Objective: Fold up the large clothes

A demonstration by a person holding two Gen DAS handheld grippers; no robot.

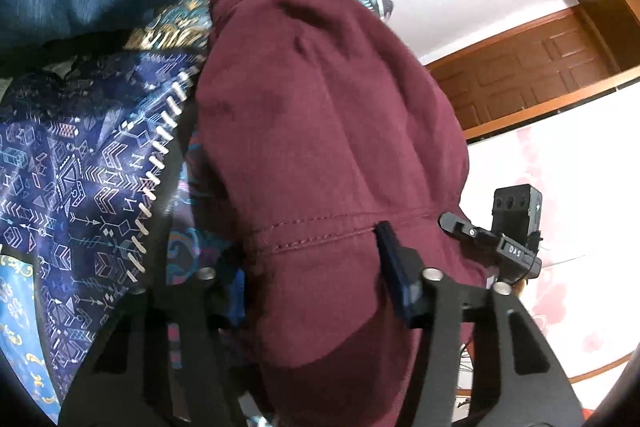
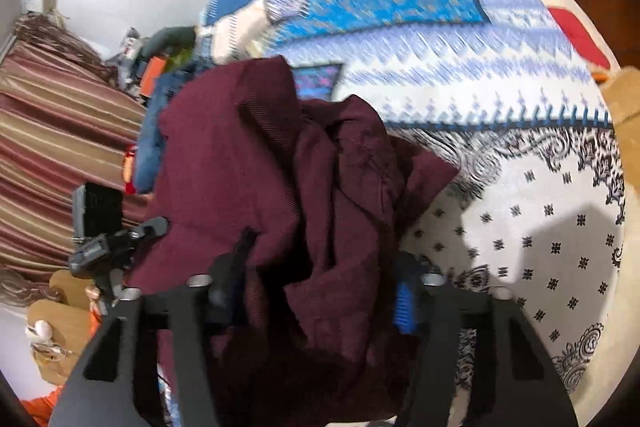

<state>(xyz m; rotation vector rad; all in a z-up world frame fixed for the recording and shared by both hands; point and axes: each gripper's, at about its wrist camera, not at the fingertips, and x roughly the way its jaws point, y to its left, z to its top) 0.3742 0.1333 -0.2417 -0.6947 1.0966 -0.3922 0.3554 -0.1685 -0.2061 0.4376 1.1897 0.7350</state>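
Left wrist view: the left gripper (image 1: 316, 279) is clamped on the maroon garment (image 1: 320, 115) at a stitched hem, cloth bunched thick between the fingers, the rest lifted and draping away over the patterned bedspread (image 1: 72, 195). The right gripper (image 1: 500, 239) shows beside it, near the same hem. The risk here, as I judge it, is the thick wad — a bite on several layers may slip, or drag an inner layer along and spoil the fold. This view alone shows the hem line and a wooden door (image 1: 528, 75).

Right wrist view: the right gripper (image 2: 320, 291) is closed on a crumpled mass of the garment (image 2: 248, 163), held above the bedspread (image 2: 520, 211). The creases could get folded in — it needs spreading first. Only here do the striped curtain (image 2: 52, 155) and clutter (image 2: 136, 59) show.
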